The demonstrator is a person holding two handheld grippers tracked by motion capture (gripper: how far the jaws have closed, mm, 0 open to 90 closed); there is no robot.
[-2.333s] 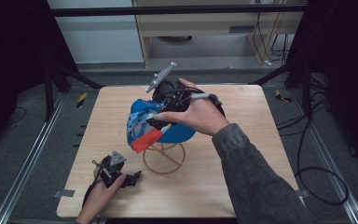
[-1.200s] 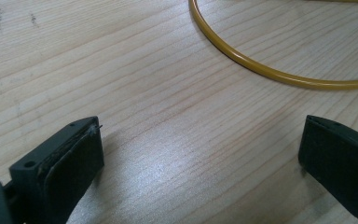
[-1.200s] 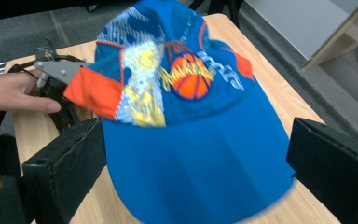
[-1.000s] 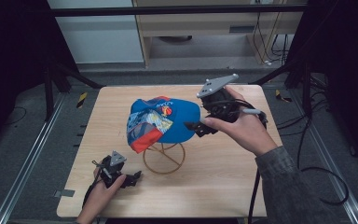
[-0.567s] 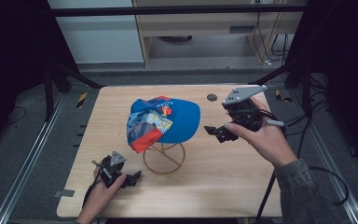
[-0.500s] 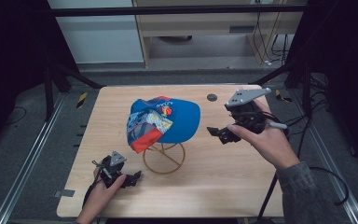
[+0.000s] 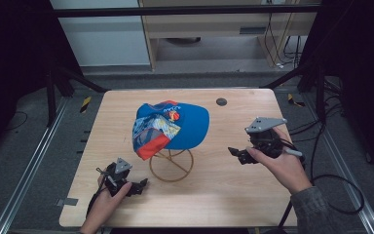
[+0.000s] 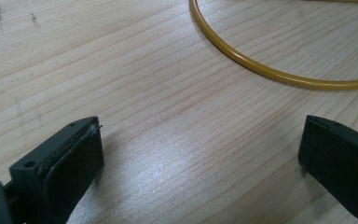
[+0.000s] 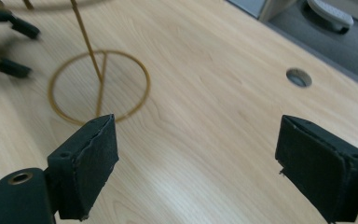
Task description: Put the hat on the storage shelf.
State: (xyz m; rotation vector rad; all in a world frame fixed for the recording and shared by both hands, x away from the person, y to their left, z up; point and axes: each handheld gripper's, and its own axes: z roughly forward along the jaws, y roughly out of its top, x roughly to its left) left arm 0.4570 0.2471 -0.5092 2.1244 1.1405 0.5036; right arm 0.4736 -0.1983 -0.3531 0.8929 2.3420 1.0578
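Note:
A blue cap (image 7: 173, 126) with a patterned orange and white front panel hangs on a yellow wire stand (image 7: 171, 165) at the middle of the wooden table (image 7: 253, 195). My right gripper (image 7: 236, 153) hovers low to the right of the stand, pointing left at it. It is open; its jaws have just been closing a little, with nothing between them (image 9: 196, 154). The stand's base ring (image 9: 148, 84) lies ahead of it. My left gripper (image 7: 141, 185) rests near the front left edge, open and empty (image 8: 200, 154), close to the ring (image 8: 261, 70).
A round cable hole (image 7: 221, 102) sits in the table's far side, behind the cap. The left gripper (image 9: 28, 52) appears blurred beyond the ring in the right gripper view. Grey floor, metal rails and cables surround the table.
The right hand left the cap and swung right and down to the table's right side. The cap stayed on the stand. The left hand has not moved.

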